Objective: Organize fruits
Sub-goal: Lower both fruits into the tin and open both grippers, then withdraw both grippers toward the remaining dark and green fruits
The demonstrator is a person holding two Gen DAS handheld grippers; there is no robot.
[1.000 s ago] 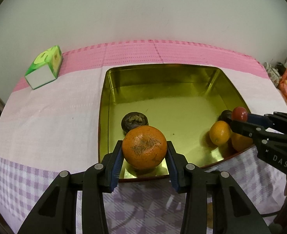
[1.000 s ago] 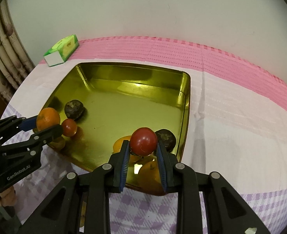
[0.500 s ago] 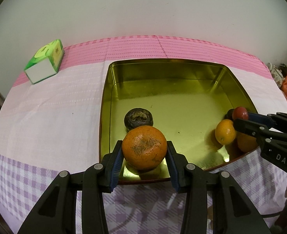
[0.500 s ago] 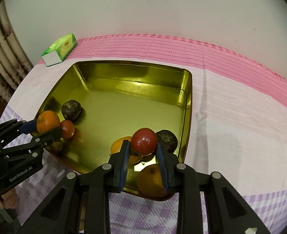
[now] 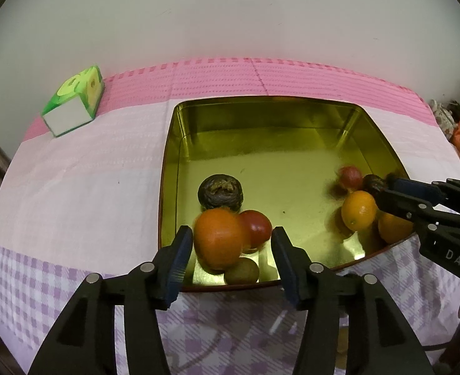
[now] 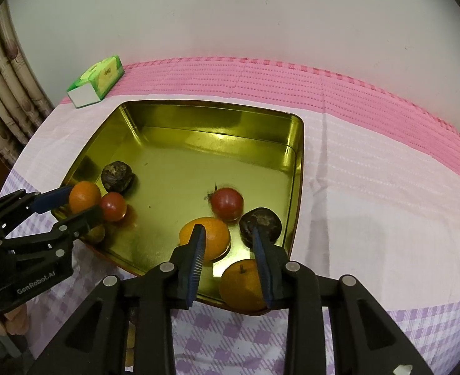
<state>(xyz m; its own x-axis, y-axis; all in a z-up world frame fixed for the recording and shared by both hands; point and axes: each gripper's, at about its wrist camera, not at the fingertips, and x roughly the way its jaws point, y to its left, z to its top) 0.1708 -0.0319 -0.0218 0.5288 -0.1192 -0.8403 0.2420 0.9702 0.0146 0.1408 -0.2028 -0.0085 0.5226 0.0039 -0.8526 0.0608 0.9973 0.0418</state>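
Release step: the left claw has just been opening, its jaws apart around a blurred tangerine at the gold tray's 7 o'clock. The right claw stands apart, empty, its tomato loose toward 4 o'clock. Next, both lift clear.

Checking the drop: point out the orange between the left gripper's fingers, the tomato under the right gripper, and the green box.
orange (image 5: pixel 218 239), left wrist view, front face
tomato (image 6: pixel 227 201), right wrist view, centre
green box (image 6: pixel 96 82), right wrist view, top panel
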